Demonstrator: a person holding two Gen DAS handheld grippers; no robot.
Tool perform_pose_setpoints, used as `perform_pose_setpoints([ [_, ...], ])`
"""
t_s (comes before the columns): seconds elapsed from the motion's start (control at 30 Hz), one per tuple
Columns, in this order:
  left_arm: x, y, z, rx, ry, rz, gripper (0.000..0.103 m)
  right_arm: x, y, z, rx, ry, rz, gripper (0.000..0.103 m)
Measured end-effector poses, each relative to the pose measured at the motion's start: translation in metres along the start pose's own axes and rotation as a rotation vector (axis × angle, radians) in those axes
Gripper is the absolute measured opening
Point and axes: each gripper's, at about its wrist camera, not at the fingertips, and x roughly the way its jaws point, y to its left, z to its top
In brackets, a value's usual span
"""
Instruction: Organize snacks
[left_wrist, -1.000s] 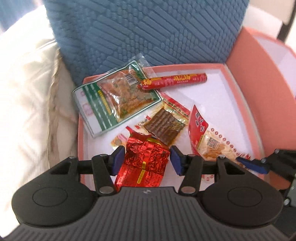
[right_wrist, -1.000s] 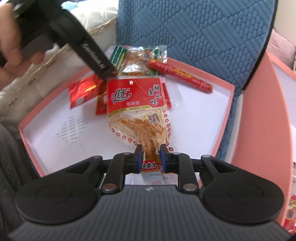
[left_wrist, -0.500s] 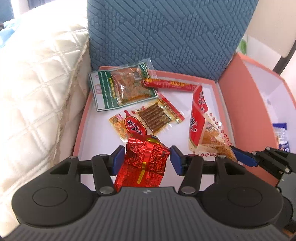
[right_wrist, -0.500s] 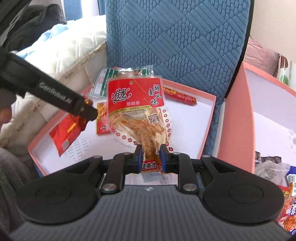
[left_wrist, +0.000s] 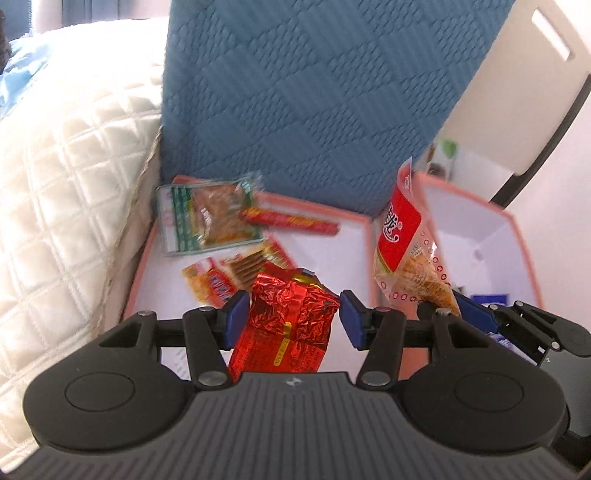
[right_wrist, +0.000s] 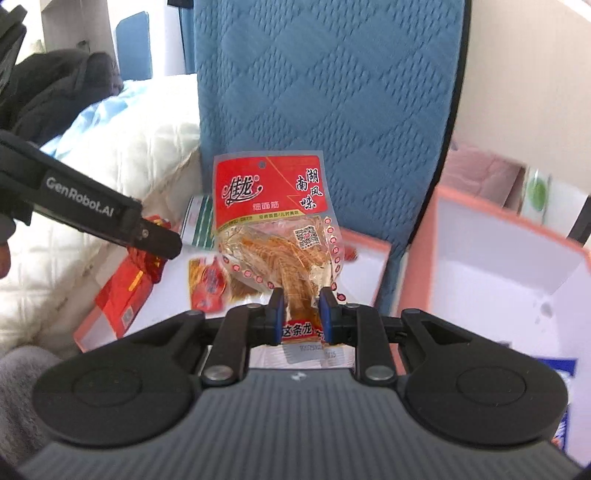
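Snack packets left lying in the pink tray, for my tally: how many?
3, possibly more hidden: green-striped packet at the back left, red sausage stick beside it, brown-strip packet nearer, behind the held foil packet.

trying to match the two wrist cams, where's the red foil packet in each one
Left wrist view: the red foil packet sits low in the centre, between the left gripper's fingers.
Right wrist view: the same packet is at the left, hanging under the left gripper's black finger.
Shared landmark: the blue quilted cushion standing behind the pink tray.
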Motion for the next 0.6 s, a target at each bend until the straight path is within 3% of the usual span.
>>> perform_pose_setpoints([
  [0.17,-0.019,-0.028,0.018,0.026,-0.043,-0.014,0.059,-0.023,-0.019,0.023,0.043,-0.026,0.034,0.023],
  [0.6,-0.054,-0.114,0.051,0.035,-0.119,-0.124,0.060,-0.096,-0.074,0.065,0.039,-0.150,-0.049,0.023],
])
